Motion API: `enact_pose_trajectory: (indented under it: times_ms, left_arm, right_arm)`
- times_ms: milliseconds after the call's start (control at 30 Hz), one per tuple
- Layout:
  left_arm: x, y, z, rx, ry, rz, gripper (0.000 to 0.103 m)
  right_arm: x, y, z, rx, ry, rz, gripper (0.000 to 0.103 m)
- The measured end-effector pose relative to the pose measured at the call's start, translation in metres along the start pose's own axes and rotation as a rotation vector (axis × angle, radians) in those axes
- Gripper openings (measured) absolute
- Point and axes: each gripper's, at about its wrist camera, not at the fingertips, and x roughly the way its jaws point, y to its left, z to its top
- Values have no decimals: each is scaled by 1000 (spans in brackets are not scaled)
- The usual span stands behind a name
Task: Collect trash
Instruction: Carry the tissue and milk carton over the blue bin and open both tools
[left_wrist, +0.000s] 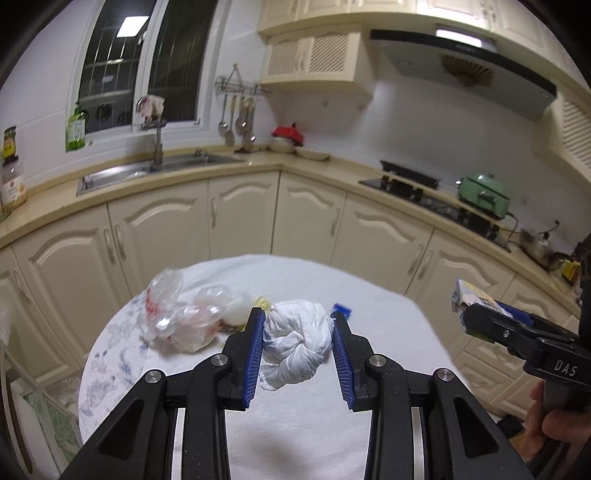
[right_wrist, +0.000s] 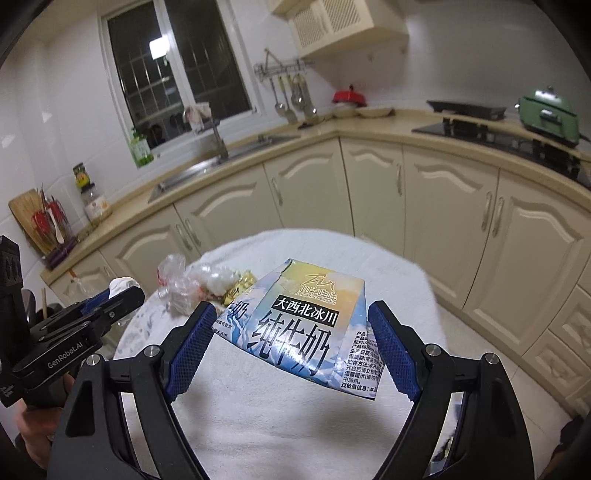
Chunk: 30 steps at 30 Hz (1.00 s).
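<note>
My left gripper (left_wrist: 298, 320) is shut on a crumpled white tissue wad (left_wrist: 297, 341), held up above the round white-clothed table (left_wrist: 388, 332). My right gripper (right_wrist: 290, 321) is shut on a flattened milk carton (right_wrist: 306, 325) with blue and yellow print, also lifted off the table; that carton (left_wrist: 476, 301) shows at the right of the left wrist view too. Left on the table are a crumpled clear plastic bag (left_wrist: 173, 317), white wrapping (right_wrist: 218, 278) and a yellow foil wrapper (right_wrist: 240, 284). The left gripper (right_wrist: 123, 291) appears at the left of the right wrist view.
Cream cabinets (left_wrist: 240, 218) curve round behind the table, with a sink (left_wrist: 147, 171), a stove (left_wrist: 424, 192) and a green appliance (left_wrist: 484, 194) on the counter. A knife block and cutting board (right_wrist: 40, 221) stand at the far left. A hand (left_wrist: 554, 428) grips the right tool.
</note>
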Motion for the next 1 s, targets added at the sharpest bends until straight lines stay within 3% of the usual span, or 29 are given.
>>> enact_pose_trajectory:
  times_ms: [233, 433, 700, 1000]
  left_arm:
    - [-22, -51, 2, 41, -76, -82, 32]
    - [-18, -99, -8, 97, -76, -181, 32]
    - [11, -171, -25, 182, 5, -321, 32]
    - [63, -229, -41, 249, 138, -431, 32]
  right_arm:
    - [-57, -30, 7, 42, -102, -42, 85]
    - [-100, -74, 1, 112, -159, -122, 85]
    - [-149, -150, -22, 242, -192, -281, 85]
    - [-161, -224, -60, 381, -148, -376, 85]
